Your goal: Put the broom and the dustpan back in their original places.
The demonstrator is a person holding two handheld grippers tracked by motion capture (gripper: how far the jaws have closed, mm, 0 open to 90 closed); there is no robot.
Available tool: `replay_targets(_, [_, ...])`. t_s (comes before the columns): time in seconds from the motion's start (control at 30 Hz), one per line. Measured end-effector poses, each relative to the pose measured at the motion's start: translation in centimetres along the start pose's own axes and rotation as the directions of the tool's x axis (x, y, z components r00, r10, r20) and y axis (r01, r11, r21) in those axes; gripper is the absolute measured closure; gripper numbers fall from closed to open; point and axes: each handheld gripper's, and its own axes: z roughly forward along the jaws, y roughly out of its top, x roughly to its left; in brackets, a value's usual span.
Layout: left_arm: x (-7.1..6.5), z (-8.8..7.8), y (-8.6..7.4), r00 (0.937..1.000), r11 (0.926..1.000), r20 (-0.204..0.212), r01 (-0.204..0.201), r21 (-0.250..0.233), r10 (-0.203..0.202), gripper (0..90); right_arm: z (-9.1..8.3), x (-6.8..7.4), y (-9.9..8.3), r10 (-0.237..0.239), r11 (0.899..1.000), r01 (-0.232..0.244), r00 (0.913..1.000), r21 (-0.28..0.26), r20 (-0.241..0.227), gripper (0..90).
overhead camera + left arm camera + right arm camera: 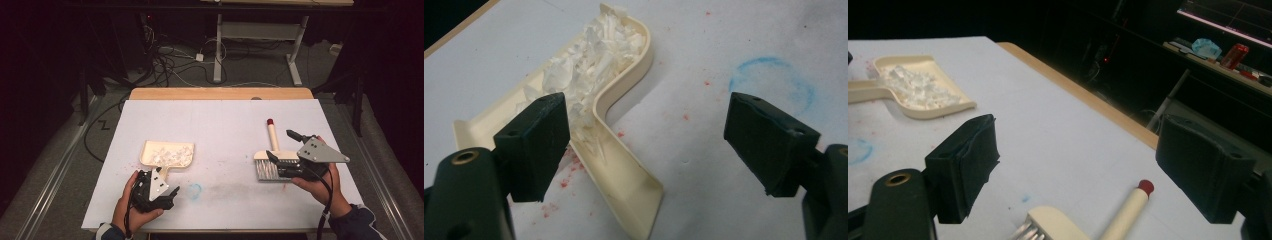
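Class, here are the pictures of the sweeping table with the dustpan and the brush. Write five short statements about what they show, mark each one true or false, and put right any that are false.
1. The dustpan holds white scraps. True.
2. The left gripper is clamped on the dustpan handle. False: in the left gripper view its jaws stand wide apart, with the handle lying between them on the table.
3. The brush lies flat on the white table cover, its handle tipped with red. True.
4. The right gripper is lifting the brush into the air. False: its jaws are open and the brush rests on the cover.
5. A blue ring mark sits inside the dustpan. False: it is on the cover beside the dustpan.
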Motion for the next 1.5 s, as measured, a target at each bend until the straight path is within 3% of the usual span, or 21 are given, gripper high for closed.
replay_targets(0.3, [0.1,0.1,0.0,1.0,1.0,-0.001,0.001,-0.001,-0.001,17.9,-0.6,0.3,-1.7,-0.035,0.999,0.035,0.9993,0.01,0.012,17.3])
replay_targets(0.43, [0.1,0.1,0.1,1.0,1.0,0.0,-0.001,-0.004,0.001,17.9,-0.9,0.3,-2.5,-0.025,1.0,0.024,0.9996,0.01,0.013,17.3])
replay_targets(0.77, [0.3,0.4,0.4,1.0,0.9998,0.006,-0.003,-0.019,0.003,17.8,-1.7,0.3,-4.8,-0.01,0.998,0.009,0.9996,0.056,0.027,18.0])
replay_targets(0.97, [0.4,0.4,0.4,0.9999,0.9998,0.01,-0.005,-0.018,0.005,17.8,-2.4,0.5,-6.4,-0.041,0.996,0.035,0.9975,0.088,0.059,18.0])
replay_targets(1.27, [0.4,0.4,0.4,0.9999,0.9997,0.011,-0.009,-0.024,0.009,17.8,-3.5,0.6,-9.1,0.014,0.991,-0.021,0.9984,0.129,0.054,18.1])
replay_targets(1.5, [0.5,0.4,0.4,0.9999,0.9994,0.01,-0.013,-0.031,0.014,17.8,-4.2,1.2,-10.3,0.026,0.987,-0.031,0.9992,0.156,0.032,18.0])
